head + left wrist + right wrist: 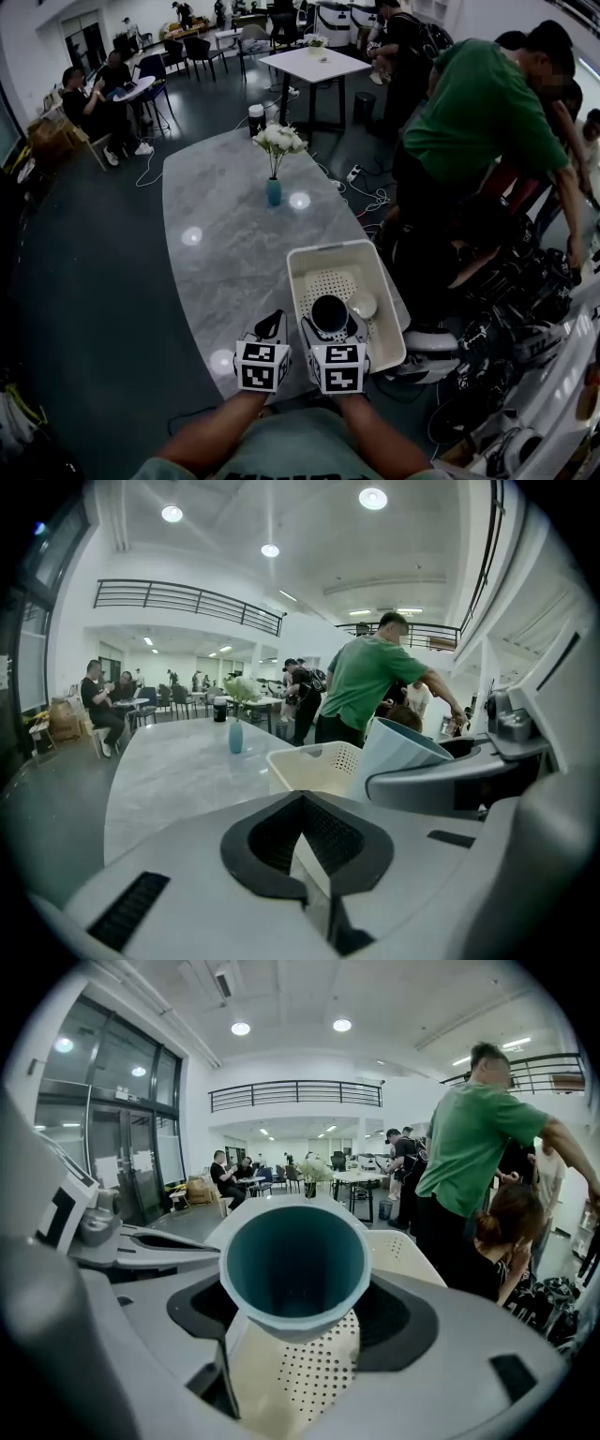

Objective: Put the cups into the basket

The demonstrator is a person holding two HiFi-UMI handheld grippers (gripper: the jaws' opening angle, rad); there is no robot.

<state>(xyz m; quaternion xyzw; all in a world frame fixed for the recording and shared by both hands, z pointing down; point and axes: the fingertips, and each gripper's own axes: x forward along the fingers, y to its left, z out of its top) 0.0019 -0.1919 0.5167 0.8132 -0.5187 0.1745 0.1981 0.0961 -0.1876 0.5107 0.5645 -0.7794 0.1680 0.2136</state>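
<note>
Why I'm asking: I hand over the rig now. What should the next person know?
Left gripper: shut, empty, by the near left corner of the basket.
Right gripper: shut on the blue cup, held within the basket's outline, not yet released.
Done: a white cup already sits in the basket.
Left: release the blue cup into the basket.

The left gripper (275,323) and right gripper (330,321) have smooth, pale grey-white shells. Low in the centre of the head view, the left cube (262,365) and right cube (337,367) show black-and-white square markers. Black ribbed pads (328,841) line the jaws. The person wears a grey-green shirt (291,450) with dark lettering at the bottom edge.
</note>
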